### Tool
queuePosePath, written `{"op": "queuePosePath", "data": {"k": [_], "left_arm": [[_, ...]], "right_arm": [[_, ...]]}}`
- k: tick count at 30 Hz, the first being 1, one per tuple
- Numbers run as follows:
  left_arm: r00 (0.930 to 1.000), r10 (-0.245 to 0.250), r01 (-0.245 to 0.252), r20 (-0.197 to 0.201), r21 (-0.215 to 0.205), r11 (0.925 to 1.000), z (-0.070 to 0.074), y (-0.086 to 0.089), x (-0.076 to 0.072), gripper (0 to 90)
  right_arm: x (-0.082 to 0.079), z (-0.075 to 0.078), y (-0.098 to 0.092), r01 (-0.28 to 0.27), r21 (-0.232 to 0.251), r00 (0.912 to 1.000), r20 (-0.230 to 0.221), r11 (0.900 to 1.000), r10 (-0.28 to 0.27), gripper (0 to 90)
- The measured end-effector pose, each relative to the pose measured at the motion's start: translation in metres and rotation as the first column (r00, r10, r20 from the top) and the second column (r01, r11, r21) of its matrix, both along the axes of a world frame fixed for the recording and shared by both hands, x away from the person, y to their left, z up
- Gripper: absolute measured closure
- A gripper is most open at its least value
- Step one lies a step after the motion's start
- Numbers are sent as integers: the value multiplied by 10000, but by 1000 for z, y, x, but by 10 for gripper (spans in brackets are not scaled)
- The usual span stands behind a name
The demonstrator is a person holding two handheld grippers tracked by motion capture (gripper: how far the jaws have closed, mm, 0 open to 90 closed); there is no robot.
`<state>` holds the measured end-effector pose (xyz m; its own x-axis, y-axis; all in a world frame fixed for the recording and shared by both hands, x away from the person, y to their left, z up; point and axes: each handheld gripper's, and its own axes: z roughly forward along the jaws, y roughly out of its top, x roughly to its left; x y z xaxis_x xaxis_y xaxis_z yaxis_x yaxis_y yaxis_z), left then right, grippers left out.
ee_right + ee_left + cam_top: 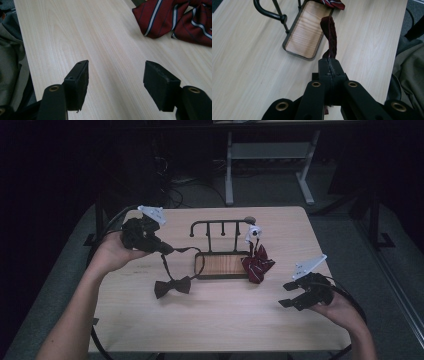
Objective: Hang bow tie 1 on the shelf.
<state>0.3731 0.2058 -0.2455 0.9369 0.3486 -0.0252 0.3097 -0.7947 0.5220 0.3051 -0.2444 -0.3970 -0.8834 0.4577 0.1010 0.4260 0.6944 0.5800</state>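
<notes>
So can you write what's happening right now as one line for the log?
left tongs: shut on dark bow tie strap | dark bow tie: on table | right tongs: open, empty | striped bow tie: by rack

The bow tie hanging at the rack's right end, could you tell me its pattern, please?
The bow tie is dark red with white-and-navy diagonal stripes, clearest in the right gripper view.

Right gripper [116, 82] with jaws apart over bare pale table [75, 37], striped red bow tie [175, 20] lying beyond, upper right
</notes>
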Motion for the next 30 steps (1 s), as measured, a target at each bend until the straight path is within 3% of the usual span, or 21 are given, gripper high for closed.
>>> {"op": "queuePosePath", "data": {"k": [30], "left_arm": [[9980,635,-630,-59,540,9965,15,-9,48,898]], "right_arm": [[-5,5,-8,201,56,9998,67,9998,-202,366]]}}
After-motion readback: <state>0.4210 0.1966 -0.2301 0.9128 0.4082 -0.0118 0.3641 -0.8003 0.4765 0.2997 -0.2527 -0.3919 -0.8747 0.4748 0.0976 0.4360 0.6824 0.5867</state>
